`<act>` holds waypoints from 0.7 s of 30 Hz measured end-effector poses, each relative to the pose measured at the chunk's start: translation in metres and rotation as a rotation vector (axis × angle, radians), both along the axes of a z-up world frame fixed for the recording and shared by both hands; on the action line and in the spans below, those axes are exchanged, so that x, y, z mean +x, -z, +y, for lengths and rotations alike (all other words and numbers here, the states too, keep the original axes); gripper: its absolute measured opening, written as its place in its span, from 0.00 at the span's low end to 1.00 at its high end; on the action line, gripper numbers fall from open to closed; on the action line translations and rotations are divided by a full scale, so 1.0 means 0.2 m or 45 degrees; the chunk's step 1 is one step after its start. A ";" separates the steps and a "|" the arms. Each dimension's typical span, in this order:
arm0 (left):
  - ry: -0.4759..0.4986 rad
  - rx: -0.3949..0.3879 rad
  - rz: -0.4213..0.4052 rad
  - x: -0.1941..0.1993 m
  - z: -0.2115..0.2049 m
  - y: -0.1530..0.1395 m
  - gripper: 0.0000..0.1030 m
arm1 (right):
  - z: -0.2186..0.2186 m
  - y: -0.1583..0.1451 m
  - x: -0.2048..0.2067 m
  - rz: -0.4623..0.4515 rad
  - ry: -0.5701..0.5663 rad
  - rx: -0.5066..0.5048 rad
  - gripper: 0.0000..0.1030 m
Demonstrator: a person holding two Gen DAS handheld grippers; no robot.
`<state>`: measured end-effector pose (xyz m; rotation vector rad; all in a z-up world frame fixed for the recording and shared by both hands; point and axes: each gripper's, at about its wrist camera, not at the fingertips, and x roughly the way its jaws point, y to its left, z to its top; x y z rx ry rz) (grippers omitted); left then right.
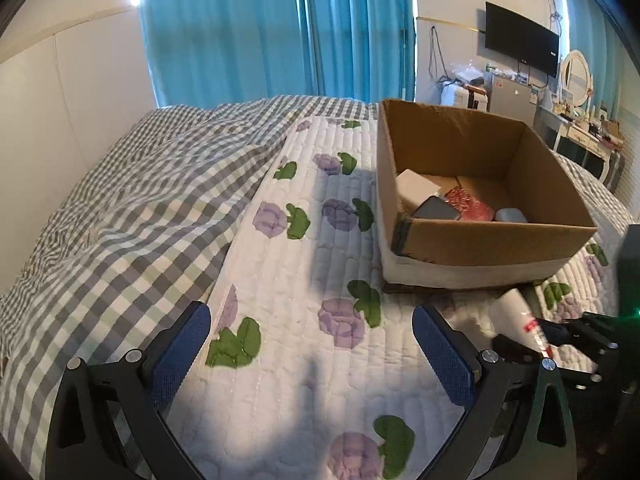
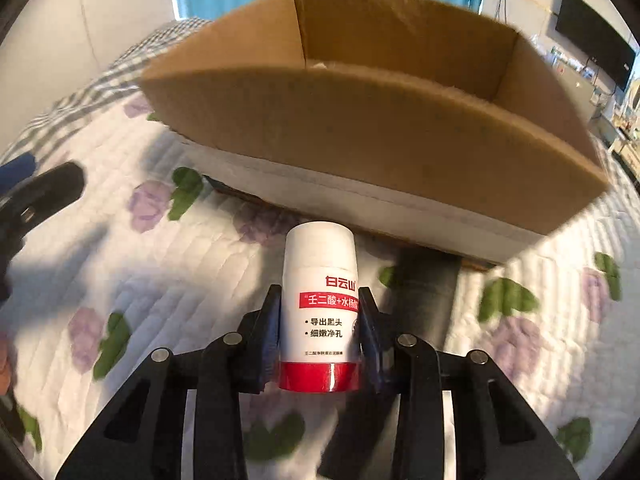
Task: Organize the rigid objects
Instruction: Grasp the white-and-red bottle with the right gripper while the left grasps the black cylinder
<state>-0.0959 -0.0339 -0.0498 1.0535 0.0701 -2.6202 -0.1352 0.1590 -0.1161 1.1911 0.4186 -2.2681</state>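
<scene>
My right gripper (image 2: 320,300) is shut on a white cosmetic tube with a red band and red label (image 2: 319,304), held above the quilt just in front of the cardboard box (image 2: 360,128). The tube also shows in the left wrist view (image 1: 516,312), with the right gripper (image 1: 560,332) at the right edge. My left gripper (image 1: 312,332) is open and empty over the floral quilt, left of the box (image 1: 480,240). Inside the box lie a white box (image 1: 416,186), a grey case (image 1: 436,210), a red packet (image 1: 468,202) and a small grey object (image 1: 512,215).
The bed has a white quilt with purple flowers (image 1: 304,248) and a grey checked blanket (image 1: 132,208) at the left. Blue curtains (image 1: 272,28) hang behind. A TV (image 1: 520,38), small fridge and dresser stand at the far right.
</scene>
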 end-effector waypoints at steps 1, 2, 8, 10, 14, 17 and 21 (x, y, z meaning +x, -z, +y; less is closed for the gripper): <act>0.000 0.001 -0.007 0.01 0.01 -0.01 0.99 | 0.02 -0.02 0.02 0.008 0.005 -0.003 0.35; 0.003 0.005 -0.010 0.01 0.03 -0.02 0.99 | 0.06 -0.06 0.04 0.016 0.012 -0.009 0.35; 0.008 0.029 0.015 0.06 0.21 -0.07 0.99 | 0.32 -0.29 0.20 0.124 0.089 0.010 0.35; 0.003 0.054 0.017 0.06 0.29 -0.06 0.99 | 0.42 -0.32 0.21 0.141 0.131 0.025 0.35; 0.003 0.125 -0.033 0.00 0.46 0.00 0.99 | 0.59 -0.34 0.17 0.098 0.205 0.029 0.35; 0.019 0.153 -0.068 -0.06 0.55 0.06 1.00 | 0.71 -0.33 0.06 -0.011 0.270 -0.085 0.35; 0.035 0.160 -0.104 -0.12 0.70 0.15 0.99 | 0.71 -0.32 -0.02 0.021 0.256 -0.006 0.35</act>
